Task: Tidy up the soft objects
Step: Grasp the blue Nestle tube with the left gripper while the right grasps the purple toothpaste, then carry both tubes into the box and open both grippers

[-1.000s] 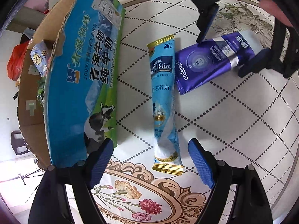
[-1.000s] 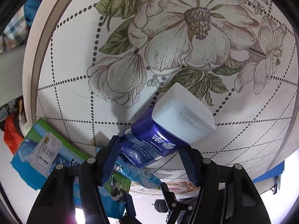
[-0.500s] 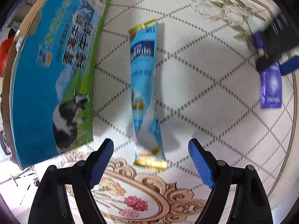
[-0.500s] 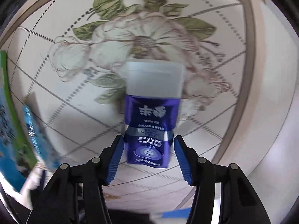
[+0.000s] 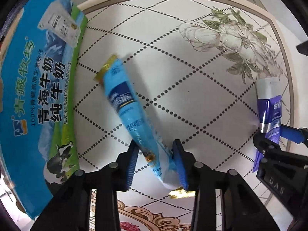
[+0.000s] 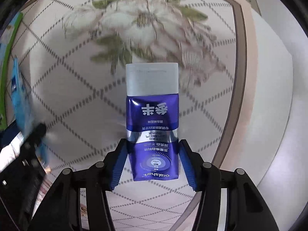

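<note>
Between the blue pads of the left gripper [image 5: 155,160], at about 6 o'clock in the left wrist view, sits the lower part of a light-blue Nestlé milk-powder sachet [image 5: 127,104]; the jaws are drawn in narrow against its sides. Its gold-sealed far end points toward 11 o'clock and the body is motion-blurred, so I cannot tell whether that end rests on the floral table top [image 5: 182,61] or hangs just above it. A blue and green milk carton box [image 5: 38,88] lies along the table's edge from 8 to 11 o'clock, beside the sachet but apart from it.

At 6 o'clock in the right wrist view, the right gripper [image 6: 153,162] clamps the crimped tail of a purple Oralshark toothpaste tube [image 6: 152,127], pads pressed on both edges. The tube's white cap [image 6: 151,79] points away toward 12 o'clock, over the table's printed flower near its rim. From the left wrist view, this tube shows at 3 o'clock, well apart from the sachet.
</note>
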Tool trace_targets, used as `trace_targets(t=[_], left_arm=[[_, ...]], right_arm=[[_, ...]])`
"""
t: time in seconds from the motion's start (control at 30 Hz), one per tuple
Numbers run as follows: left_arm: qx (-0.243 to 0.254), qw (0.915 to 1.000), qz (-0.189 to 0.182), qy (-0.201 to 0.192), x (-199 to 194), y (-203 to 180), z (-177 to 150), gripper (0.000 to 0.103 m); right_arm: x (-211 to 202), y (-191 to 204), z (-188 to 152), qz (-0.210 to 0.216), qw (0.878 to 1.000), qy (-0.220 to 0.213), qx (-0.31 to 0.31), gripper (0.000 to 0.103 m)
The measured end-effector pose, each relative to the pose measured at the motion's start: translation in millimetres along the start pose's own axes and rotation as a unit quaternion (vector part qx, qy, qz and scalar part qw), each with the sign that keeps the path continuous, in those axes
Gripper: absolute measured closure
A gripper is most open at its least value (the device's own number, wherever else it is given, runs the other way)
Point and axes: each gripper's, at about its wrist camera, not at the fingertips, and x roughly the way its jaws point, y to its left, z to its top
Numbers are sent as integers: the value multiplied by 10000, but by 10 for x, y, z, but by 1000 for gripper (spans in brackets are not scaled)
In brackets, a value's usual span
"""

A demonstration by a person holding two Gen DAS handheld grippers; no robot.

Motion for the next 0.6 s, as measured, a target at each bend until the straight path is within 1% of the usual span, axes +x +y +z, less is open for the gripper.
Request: trace_targets(t=[0.07, 0.13, 0.23, 0.27, 0.4, 0.5, 0.53, 0.57, 0.6], left_arm=[[52, 10000, -49, 7, -2, -44, -55, 85], [123, 9998, -185, -21, -75, -114, -141, 88], [205, 9991, -352, -148, -226, -131, -303, 90], [227, 9987, -413, -187, -266, -100, -319, 90], [216, 9969, -687, -316, -528, -7, -412, 90], [182, 9944, -934, -464, -780, 87, -503, 90], [175, 9937, -975, -520, -879, 106, -512, 90], [171, 9929, -1009, -600, -971, 157, -535, 90], [156, 9922, -1041, -665, -1052, 208, -529, 90]], right_arm=[[-24, 0, -49, 3, 9999, -114, 89, 47], [-54, 40, -129, -22, 9997, -174, 160, 47], [-87, 99, -234, -50, 9994, -274, 191, 48], [-50, 114, -358, -11, 9993, -310, 214, 48], [-181, 180, -576, 298, 9976, -466, 417, 48], [-354, 113, -800, 580, 9949, -638, 526, 48], [-460, -29, -756, 640, 9942, -680, 535, 48], [-554, -132, -811, 709, 9933, -737, 535, 48], [-626, -124, -844, 764, 9925, -790, 530, 48]])
